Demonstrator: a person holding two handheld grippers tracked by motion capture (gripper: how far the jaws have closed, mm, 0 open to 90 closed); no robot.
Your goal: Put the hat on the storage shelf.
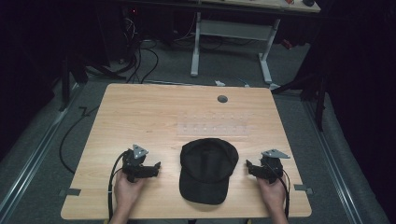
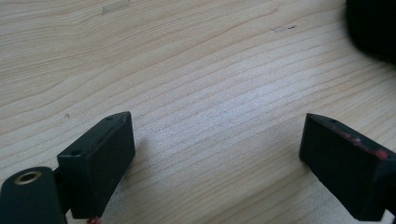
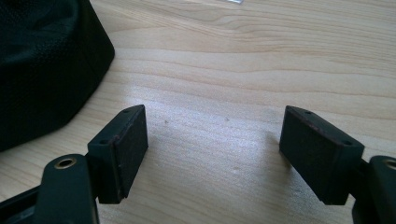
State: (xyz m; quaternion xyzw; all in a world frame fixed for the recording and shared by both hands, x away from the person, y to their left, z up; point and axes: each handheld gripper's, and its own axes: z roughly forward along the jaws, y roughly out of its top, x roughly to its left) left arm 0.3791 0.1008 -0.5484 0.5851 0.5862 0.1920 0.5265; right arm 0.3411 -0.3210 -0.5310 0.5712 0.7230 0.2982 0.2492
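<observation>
Black fabric baseball cap [image 1: 207, 169] lies flat on the pale wood-grain worktop [image 1: 140, 112], near its front edge, brim toward me, crown away. It is the landmark for everything else.

My left hand-held gripper [image 1: 155, 166] sits just left of the cap, low over the worktop, tips aimed at the cap's side, not touching it. In the left gripper view its two black jaws stand wide apart with bare wood between them, nothing held; the cap [image 2: 373, 28] shows as a dark blur at the upper right corner, clear of the pads. Grey three-cornered plate on top, black cable trailing back past my left hand [image 1: 127, 189].

My right hand-held gripper [image 1: 250, 165] sits just right of the cap, also low, tips aimed at the cap's other side, small gap to the fabric. In the right gripper view the jaws are spread wide, empty, bare wood between them; the cap [image 3: 42, 65] with its mesh-like weave is at the upper left, near the left jaw but apart from it. My right hand [image 1: 272, 193] grips it from behind.

Beyond the cap, toward the far edge: a clear plastic strip-like tray [image 1: 215, 125], hard to read in detail, lying flat. Further beyond, a small round grey grommet [image 1: 222, 99] in the worktop.
</observation>
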